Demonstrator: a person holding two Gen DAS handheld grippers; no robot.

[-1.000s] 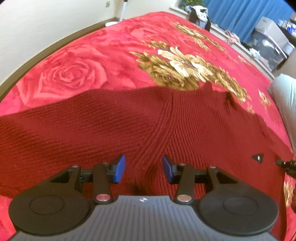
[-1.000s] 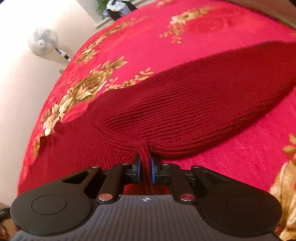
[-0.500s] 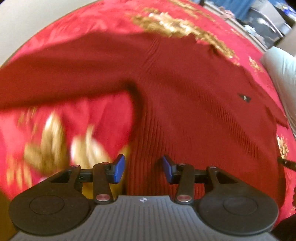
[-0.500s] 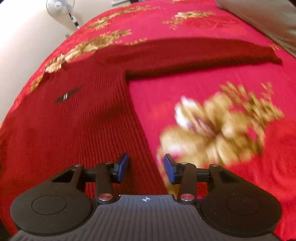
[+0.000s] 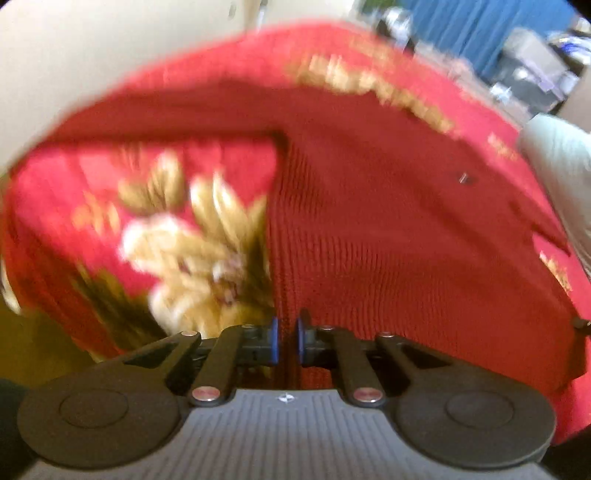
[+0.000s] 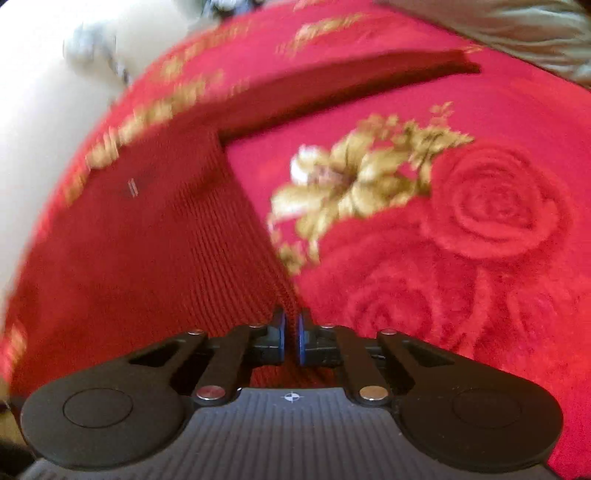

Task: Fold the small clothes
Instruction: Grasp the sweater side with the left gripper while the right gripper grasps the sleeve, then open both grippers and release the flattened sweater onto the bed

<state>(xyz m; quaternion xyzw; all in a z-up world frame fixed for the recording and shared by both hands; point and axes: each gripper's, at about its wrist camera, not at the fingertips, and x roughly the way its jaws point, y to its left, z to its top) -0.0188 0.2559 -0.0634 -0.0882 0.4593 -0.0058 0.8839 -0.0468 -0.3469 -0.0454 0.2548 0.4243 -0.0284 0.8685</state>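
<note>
A dark red knit sweater (image 5: 388, 229) lies spread on a red flowered blanket (image 5: 166, 221). My left gripper (image 5: 286, 338) is shut on the sweater's bottom left corner, at its side edge. One sleeve (image 5: 184, 110) stretches away to the left. In the right wrist view the sweater (image 6: 147, 240) fills the left half, with its other sleeve (image 6: 351, 85) reaching right. My right gripper (image 6: 290, 341) is shut on the sweater's bottom right corner. Both views are motion-blurred.
The blanket (image 6: 461, 240) has gold flowers and red roses. A pale pillow (image 5: 561, 177) lies at the right in the left wrist view and shows at the top right of the right wrist view (image 6: 517, 26). A wall (image 5: 92, 48) and storage boxes (image 5: 532, 70) stand beyond the bed.
Both grippers moved back from the sweater's upper part to its bottom corners. The right one let go of the sleeve seam. Both were open half a second ago and have closed on the hem corners.
</note>
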